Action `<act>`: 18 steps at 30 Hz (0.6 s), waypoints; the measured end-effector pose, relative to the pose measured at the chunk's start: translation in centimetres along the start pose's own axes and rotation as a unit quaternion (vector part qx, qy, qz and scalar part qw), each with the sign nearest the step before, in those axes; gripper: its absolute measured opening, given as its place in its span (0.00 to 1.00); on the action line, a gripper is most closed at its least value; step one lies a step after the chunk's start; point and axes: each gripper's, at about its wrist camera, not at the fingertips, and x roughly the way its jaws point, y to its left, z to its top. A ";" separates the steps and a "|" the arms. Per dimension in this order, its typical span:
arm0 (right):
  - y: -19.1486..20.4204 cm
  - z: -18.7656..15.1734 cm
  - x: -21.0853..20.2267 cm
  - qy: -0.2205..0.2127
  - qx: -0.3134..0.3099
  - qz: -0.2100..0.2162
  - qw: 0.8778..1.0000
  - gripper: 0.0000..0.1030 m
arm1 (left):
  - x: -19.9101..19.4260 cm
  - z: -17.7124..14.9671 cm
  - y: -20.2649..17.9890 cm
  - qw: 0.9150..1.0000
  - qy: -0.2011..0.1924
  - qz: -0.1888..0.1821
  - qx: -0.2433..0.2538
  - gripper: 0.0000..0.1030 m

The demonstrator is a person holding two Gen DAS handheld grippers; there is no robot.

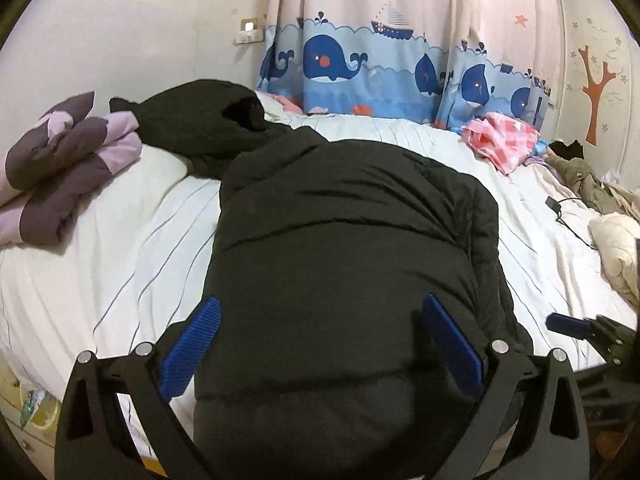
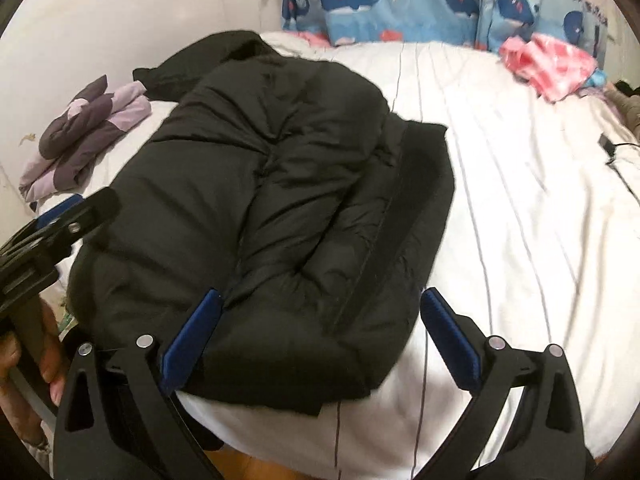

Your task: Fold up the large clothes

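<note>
A large black puffer jacket [image 1: 344, 216] lies lengthwise on the white striped bed [image 1: 132, 248], its hood toward the far left. In the right wrist view the jacket [image 2: 256, 200] shows one side folded over its middle. My left gripper [image 1: 320, 312] is open, its blue pads straddling the jacket's near hem without pinching it. My right gripper [image 2: 320, 308] is open over the hem's right corner. The left gripper also shows in the right wrist view [image 2: 68, 208], and the right gripper's tip shows in the left wrist view [image 1: 568, 326].
A folded purple quilt [image 1: 64, 168] lies at the bed's left. Pink cloth [image 1: 504, 136] and a beige garment [image 1: 592, 184] lie at the right, with a black charger and cable [image 1: 554, 204]. A whale-print curtain [image 1: 384, 60] hangs behind. The bed's near edge [image 2: 360, 432] drops to the floor.
</note>
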 end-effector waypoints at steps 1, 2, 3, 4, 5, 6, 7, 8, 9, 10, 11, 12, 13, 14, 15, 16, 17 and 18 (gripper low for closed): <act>0.3 -0.3 -0.4 -0.002 -0.002 -0.001 1.000 0.93 | -0.3 -0.1 0.1 1.000 0.000 0.001 -0.004 0.94; 0.7 -0.5 -1.0 -0.003 -0.004 -0.003 1.000 0.93 | -0.7 -0.3 0.0 1.000 0.001 0.002 -0.007 0.94; 1.0 -0.7 -1.2 -0.004 -0.007 -0.006 1.000 0.93 | -1.0 -0.4 0.0 1.000 0.005 0.003 -0.008 0.94; 1.5 -0.9 -1.3 -0.002 -0.011 -0.007 1.000 0.93 | -1.3 -0.6 0.1 1.000 0.007 0.003 -0.010 0.94; 2.2 -1.2 -1.3 0.000 -0.013 -0.007 1.000 0.93 | -1.7 -0.8 0.2 1.000 0.009 0.005 -0.013 0.94; 2.5 -1.0 -1.3 0.000 -0.014 -0.006 1.000 0.93 | -1.9 -1.0 0.4 1.000 0.010 0.006 -0.015 0.94; 2.7 -0.9 -1.3 0.001 -0.014 -0.003 1.000 0.93 | -2.1 -1.1 0.6 1.000 0.011 0.006 -0.019 0.94; 2.8 -0.9 -1.3 0.002 -0.013 -0.002 1.000 0.93 | -2.3 -1.2 0.8 1.000 0.013 0.008 -0.023 0.94; 2.8 -0.9 -1.2 0.005 -0.011 0.000 1.000 0.93 | -2.5 -1.6 0.8 1.000 0.014 0.010 -0.026 0.94; 2.5 -1.0 -0.6 0.014 -0.007 0.003 1.000 0.93 | -2.4 -1.7 0.9 0.999 0.015 0.010 -0.029 0.94; 2.4 -1.1 0.3 0.032 -0.004 0.003 0.999 0.93 | -2.2 -1.9 1.1 0.999 0.019 0.011 -0.031 0.94; 2.2 -1.4 1.8 0.062 -0.002 0.002 0.998 0.93 | -2.0 -2.1 1.1 0.999 0.025 0.011 -0.033 0.94; 1.9 -1.7 2.8 0.083 0.002 0.004 0.997 0.93 | -1.6 -2.3 1.2 0.999 0.036 0.008 -0.036 0.94; 1.5 -2.0 3.7 0.099 0.013 0.013 0.995 0.93 | -1.3 -2.4 1.1 0.998 0.047 0.004 -0.038 0.94; 1.1 -2.1 3.9 0.102 0.028 0.020 0.994 0.93 | -1.0 -2.5 1.1 0.998 0.055 0.004 -0.037 0.94; 0.8 -2.2 3.7 0.102 0.039 0.024 0.994 0.93 | -0.9 -2.6 1.1 0.998 0.058 0.004 -0.036 0.94; 0.8 -2.2 3.4 0.097 0.040 0.022 0.994 0.93 | -0.9 -2.7 1.1 0.998 0.058 0.003 -0.035 0.94; 1.0 -2.1 2.7 0.087 0.034 0.016 0.995 0.93 | -1.0 -2.8 1.1 0.998 0.057 0.002 -0.034 0.94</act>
